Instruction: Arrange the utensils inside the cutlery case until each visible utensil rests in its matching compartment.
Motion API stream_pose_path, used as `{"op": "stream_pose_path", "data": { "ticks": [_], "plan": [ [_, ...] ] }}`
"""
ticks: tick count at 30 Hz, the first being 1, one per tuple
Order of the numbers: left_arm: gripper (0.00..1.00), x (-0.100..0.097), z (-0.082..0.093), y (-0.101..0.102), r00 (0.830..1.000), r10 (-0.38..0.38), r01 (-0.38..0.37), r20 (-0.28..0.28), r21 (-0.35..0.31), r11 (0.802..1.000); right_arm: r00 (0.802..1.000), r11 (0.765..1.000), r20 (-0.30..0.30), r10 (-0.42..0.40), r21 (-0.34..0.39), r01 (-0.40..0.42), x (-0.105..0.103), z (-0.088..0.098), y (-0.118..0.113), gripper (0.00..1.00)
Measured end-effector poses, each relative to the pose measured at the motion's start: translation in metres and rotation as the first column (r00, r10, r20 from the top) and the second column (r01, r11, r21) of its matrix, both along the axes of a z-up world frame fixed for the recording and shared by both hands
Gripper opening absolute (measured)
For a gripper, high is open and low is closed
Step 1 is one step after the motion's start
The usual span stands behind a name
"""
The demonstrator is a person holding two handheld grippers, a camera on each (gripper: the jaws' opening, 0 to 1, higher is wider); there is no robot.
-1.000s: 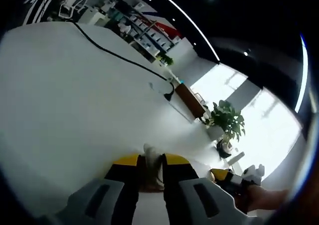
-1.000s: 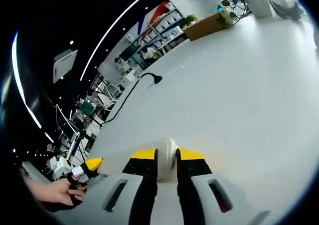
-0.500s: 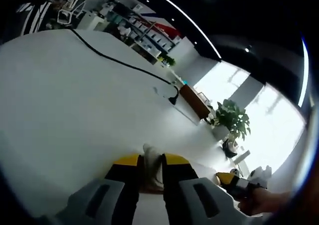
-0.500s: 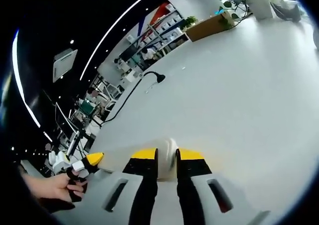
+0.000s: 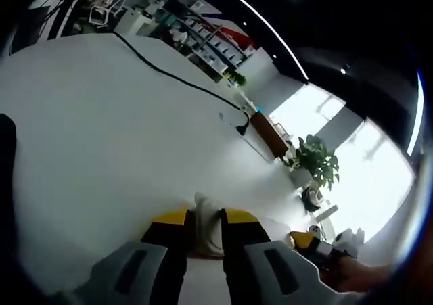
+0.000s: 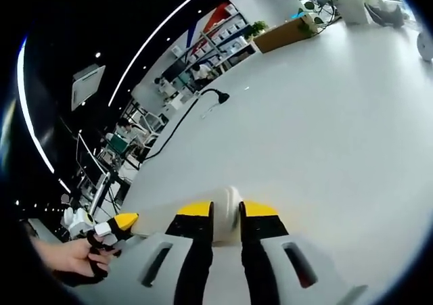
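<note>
Change: both views have drifted slightly; no object has shifted.
Left gripper (image 5: 205,234): jaws clamped on a pale, brown-based piece (image 5: 203,214).
Right gripper (image 6: 226,227): jaws clamped on a white rounded piece (image 6: 229,207).
Surface: white tabletop (image 5: 101,129) ahead.
Cutlery case: place unknown; sorting apparently pending.

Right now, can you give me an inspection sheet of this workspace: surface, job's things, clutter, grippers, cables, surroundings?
Surface: white table, broad and bare where seen.
Job's things: cutlery case nothing seen; a pale utensil piece sits between the left gripper's fingers, another pale piece between the right gripper's fingers; type unclear.
Clutter: nothing seen.
Grippers: left gripper shut on its piece; right gripper shut on its piece.
Cables: black cable runs across the table's far side.
Surroundings: potted plant, shelving, wooden planter box.
</note>
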State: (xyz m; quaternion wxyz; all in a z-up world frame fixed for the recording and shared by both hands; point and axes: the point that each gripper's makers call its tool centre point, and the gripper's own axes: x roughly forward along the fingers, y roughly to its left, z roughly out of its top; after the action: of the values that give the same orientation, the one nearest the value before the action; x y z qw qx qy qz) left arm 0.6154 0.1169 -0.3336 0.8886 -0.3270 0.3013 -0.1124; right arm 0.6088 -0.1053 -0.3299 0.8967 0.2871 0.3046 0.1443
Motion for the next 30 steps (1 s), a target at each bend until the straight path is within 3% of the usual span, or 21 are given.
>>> {"op": "stream_pose_path", "data": {
  "ticks": [1, 3, 5, 8, 11, 13, 15, 17, 19, 20, 21, 22, 23, 24, 27, 28, 29, 30],
  "plan": [
    [0.19, -0.002, -0.001, 0.0, 1.0, -0.026, 0.026, -0.004, 0.021, 0.999, 1.0, 1.0, -0.011, 0.017, -0.005, -0.017, 0.0, 0.0, 0.001, 0.13],
    [0.26, -0.009, -0.007, -0.002, 0.995, -0.039, 0.038, -0.097, -0.009, 0.999, 0.995, 1.0, -0.093, 0.02, 0.001, -0.02, -0.005, -0.005, 0.001, 0.23],
    [0.3, -0.007, -0.001, 0.005, 0.997, -0.039, 0.039, -0.066, 0.006, 0.999, 0.999, 0.999, -0.035, 0.032, -0.025, -0.033, -0.001, 0.003, -0.003, 0.33],
    [0.42, -0.007, 0.002, 0.013, 0.998, -0.011, 0.012, -0.064, 0.014, 1.0, 0.998, 0.999, -0.045, 0.041, -0.015, -0.041, -0.007, 0.011, -0.001, 0.44],
    [0.49, -0.015, 0.023, 0.016, 1.0, -0.004, 0.003, -0.021, -0.014, 1.0, 0.996, 0.994, 0.003, 0.093, -0.058, -0.093, -0.017, 0.028, -0.002, 0.52],
    [0.52, -0.03, 0.042, 0.009, 0.997, -0.075, 0.075, 0.013, -0.017, 0.997, 0.987, 0.984, 0.053, 0.153, -0.105, -0.147, -0.026, 0.044, -0.002, 0.54],
    [0.55, -0.046, 0.051, 0.005, 0.989, -0.15, 0.15, -0.003, 0.001, 0.989, 0.972, 0.965, 0.066, 0.224, -0.152, -0.212, -0.043, 0.059, -0.003, 0.55],
    [0.58, -0.066, 0.069, 0.003, 0.963, -0.266, 0.258, 0.05, 0.13, 0.957, 0.956, 0.946, 0.094, 0.279, -0.198, -0.257, -0.053, 0.069, -0.004, 0.54],
    [0.62, -0.081, 0.078, 0.0, 0.943, -0.33, 0.318, 0.038, 0.178, 0.931, 0.93, 0.91, 0.112, 0.35, -0.276, -0.309, -0.07, 0.082, -0.007, 0.5],
    [0.63, -0.09, 0.087, 0.0, 0.928, -0.368, 0.349, 0.054, 0.22, 0.911, 0.905, 0.88, 0.151, 0.399, -0.341, -0.331, -0.078, 0.093, -0.009, 0.47],
    [0.62, -0.091, 0.09, 0.001, 0.926, -0.372, 0.348, 0.062, 0.237, 0.907, 0.901, 0.873, 0.158, 0.404, -0.359, -0.329, -0.079, 0.095, -0.012, 0.43],
    [0.61, -0.095, 0.101, 0.009, 0.914, -0.397, 0.359, 0.085, 0.289, 0.887, 0.894, 0.869, 0.178, 0.411, -0.374, -0.324, -0.087, 0.107, -0.018, 0.43],
    [0.61, -0.099, 0.107, 0.009, 0.91, -0.404, 0.364, 0.089, 0.295, 0.884, 0.892, 0.873, 0.182, 0.413, -0.359, -0.331, -0.093, 0.113, -0.017, 0.44],
    [0.63, -0.104, 0.121, 0.009, 0.903, -0.414, 0.364, 0.115, 0.307, 0.879, 0.883, 0.863, 0.193, 0.428, -0.378, -0.336, -0.102, 0.124, -0.018, 0.46],
    [0.66, -0.121, 0.155, 0.006, 0.854, -0.481, 0.377, 0.196, 0.404, 0.833, 0.837, 0.818, 0.243, 0.491, -0.461, -0.345, -0.123, 0.152, -0.02, 0.45],
    [0.67, -0.126, 0.163, 0.005, 0.841, -0.497, 0.382, 0.213, 0.416, 0.825, 0.826, 0.813, 0.255, 0.503, -0.466, -0.351, -0.13, 0.16, -0.019, 0.45],
    [0.68, -0.133, 0.169, 0.004, 0.831, -0.511, 0.391, 0.22, 0.424, 0.817, 0.797, 0.804, 0.29, 0.53, -0.472, -0.362, -0.14, 0.171, -0.017, 0.45],
    [0.67, -0.142, 0.174, 0.002, 0.825, -0.522, 0.394, 0.218, 0.439, 0.807, 0.798, 0.828, 0.319, 0.511, -0.432, -0.357, -0.144, 0.178, -0.016, 0.45]
  ]
}}
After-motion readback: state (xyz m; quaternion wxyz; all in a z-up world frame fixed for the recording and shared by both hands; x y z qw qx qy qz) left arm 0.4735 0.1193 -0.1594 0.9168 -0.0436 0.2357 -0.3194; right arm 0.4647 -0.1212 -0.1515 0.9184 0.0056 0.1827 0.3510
